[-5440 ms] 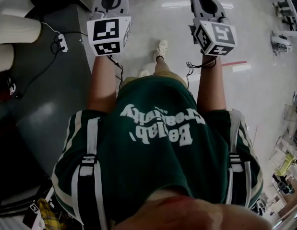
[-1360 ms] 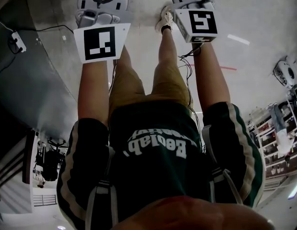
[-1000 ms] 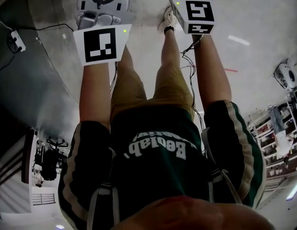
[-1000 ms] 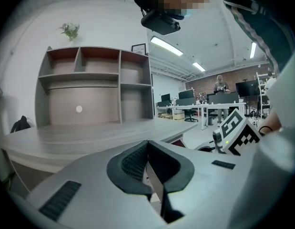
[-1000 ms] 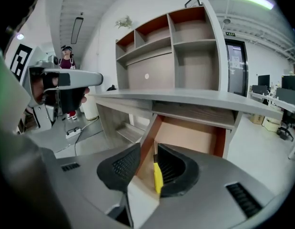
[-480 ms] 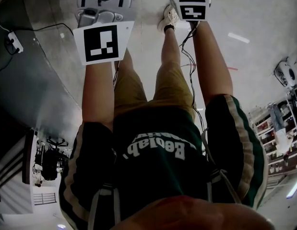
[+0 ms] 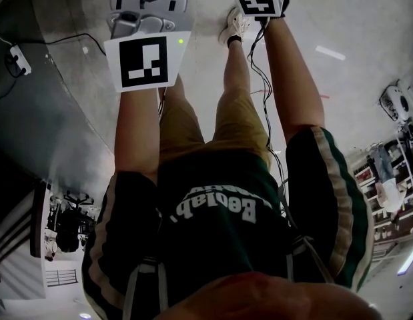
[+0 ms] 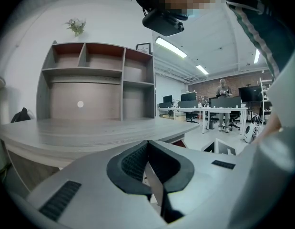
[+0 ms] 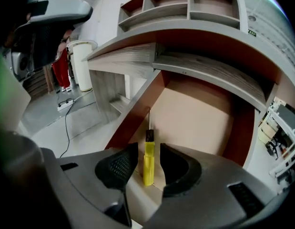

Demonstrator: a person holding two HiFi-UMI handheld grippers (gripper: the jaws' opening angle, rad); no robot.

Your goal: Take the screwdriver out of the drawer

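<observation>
A grey desk (image 8: pixel 90 132) with a shelf unit (image 8: pixel 99 80) on top is filling most of the left gripper view. Under the desktop, the drawer (image 9: pixel 199 113) is standing pulled out, showing red-brown walls and a pale bare bottom.

The screwdriver (image 9: pixel 148 149) is lying flat on that bottom, close to the drawer's left wall. Its yellow handle (image 9: pixel 148 168) is pointing toward the camera and its thin metal shaft (image 9: pixel 149 119) is pointing away. It is looking small, light and stiff, with a hard, smooth plastic handle that is likely to slip or roll if it is pinched off-centre. The middle of the handle is looking like the best place to take hold, square across its width. The shaft is too thin and would be letting the tool swing.

The right gripper (image 9: pixel 146 152) is tilting down into the drawer. Its jaws have just been opening and are now standing wide apart. The handle is lying between them with a gap showing on each side, so the pads are not pressing on it yet and nothing is being held. Going by this, the grasp is lined up and only needs the jaws to be closing.

The left gripper (image 8: pixel 147 144) is hanging out in front of the desk, its jaws together and holding nothing.
</observation>
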